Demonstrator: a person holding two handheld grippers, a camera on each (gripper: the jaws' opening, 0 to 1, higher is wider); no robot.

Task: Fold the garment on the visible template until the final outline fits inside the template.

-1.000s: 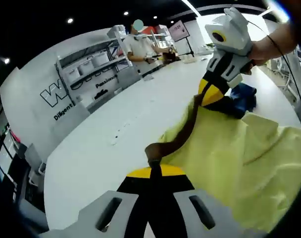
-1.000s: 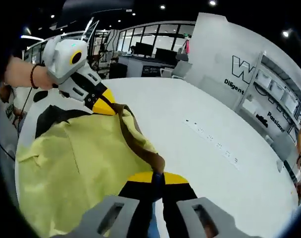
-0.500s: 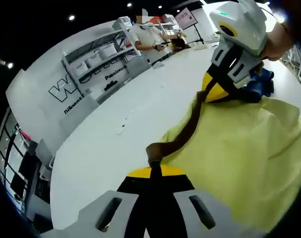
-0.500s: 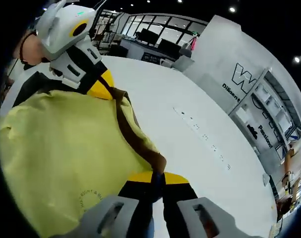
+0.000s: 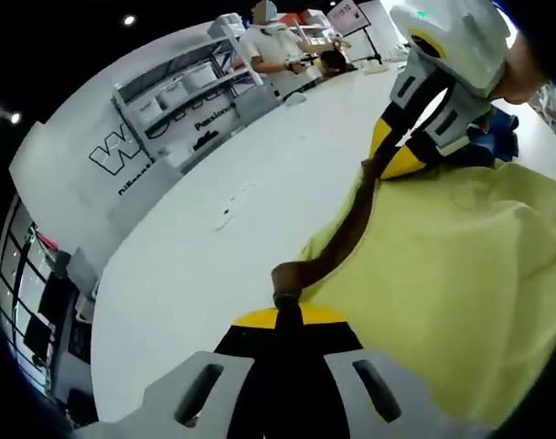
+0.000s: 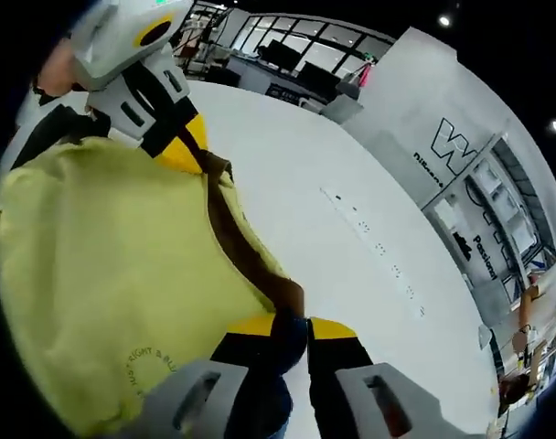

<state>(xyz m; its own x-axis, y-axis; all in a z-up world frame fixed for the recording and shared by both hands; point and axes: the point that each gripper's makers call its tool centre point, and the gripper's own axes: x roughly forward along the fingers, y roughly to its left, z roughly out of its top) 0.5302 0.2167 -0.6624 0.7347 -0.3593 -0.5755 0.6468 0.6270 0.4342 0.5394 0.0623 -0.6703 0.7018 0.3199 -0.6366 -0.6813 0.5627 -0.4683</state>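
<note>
A pale yellow garment (image 5: 452, 274) with a dark brown edge band (image 5: 337, 247) hangs stretched between both grippers above the white table (image 5: 196, 265). My left gripper (image 5: 285, 309) is shut on one end of the brown band. The right gripper (image 5: 388, 165) enters the left gripper view at upper right, pinching the other end. In the right gripper view, my right gripper (image 6: 292, 320) is shut on the band, the yellow garment (image 6: 104, 274) spreads left, and the left gripper (image 6: 182, 146) grips the far end. A black template strip (image 6: 49, 128) peeks past the cloth.
A blue cloth (image 5: 502, 137) lies on the table behind the right gripper. A person (image 5: 273, 50) stands at the far end by grey shelves (image 5: 182, 101). A white wall with lettering (image 6: 452, 151) runs beside the table (image 6: 351, 229).
Both grippers have lifted and drawn nearer to each other's cameras, so the yellow garment covers more of both views and hides more of the blue cloth and black template.
</note>
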